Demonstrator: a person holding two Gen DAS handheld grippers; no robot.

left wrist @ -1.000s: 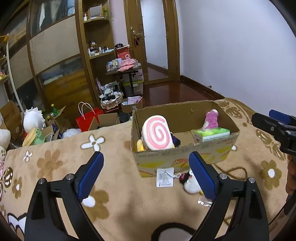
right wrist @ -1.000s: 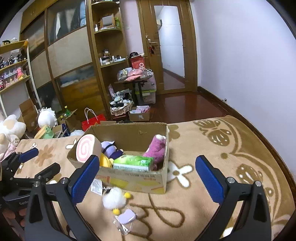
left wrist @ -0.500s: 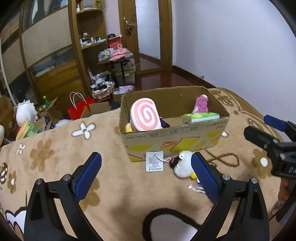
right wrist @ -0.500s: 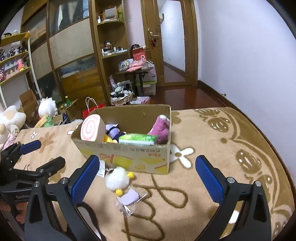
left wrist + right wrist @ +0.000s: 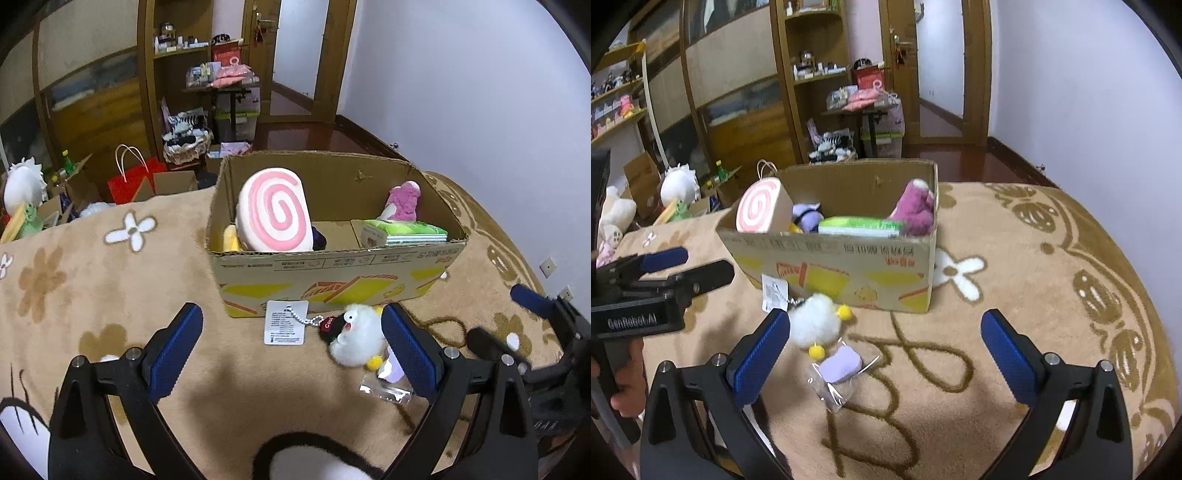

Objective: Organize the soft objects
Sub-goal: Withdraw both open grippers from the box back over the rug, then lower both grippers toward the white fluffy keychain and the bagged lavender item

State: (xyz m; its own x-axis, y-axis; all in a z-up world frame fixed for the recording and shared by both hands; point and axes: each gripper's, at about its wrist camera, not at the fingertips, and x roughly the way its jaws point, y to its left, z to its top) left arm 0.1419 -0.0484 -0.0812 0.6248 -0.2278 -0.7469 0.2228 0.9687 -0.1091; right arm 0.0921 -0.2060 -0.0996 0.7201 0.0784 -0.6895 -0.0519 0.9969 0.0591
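The white plush keychain [image 5: 355, 341] lies on the flower-patterned carpet [image 5: 110, 295], just in front of the cardboard box [image 5: 332, 284], with its paper tag [image 5: 286, 322] attached by a bead chain and resting against the box's front wall. Just beside the plush lies a small purple item in a clear wrapper [image 5: 839, 365]. The box already holds a pink-swirl cushion [image 5: 273, 210], a green tissue pack [image 5: 404, 233] and a pink plush [image 5: 402, 199].

My left gripper [image 5: 291, 347] hovers low over the carpet, fingers spread wide and empty; the plush sits at the inner face of its right-side finger. My right gripper [image 5: 884, 350] is likewise spread and empty, above the wrapped item.

Step in hand, as I judge it: approach to pick up the loose items. Next move: centre one gripper on the plush body, lower, close gently, lift clear of the box wall. Caution: the tag may drag or snag.
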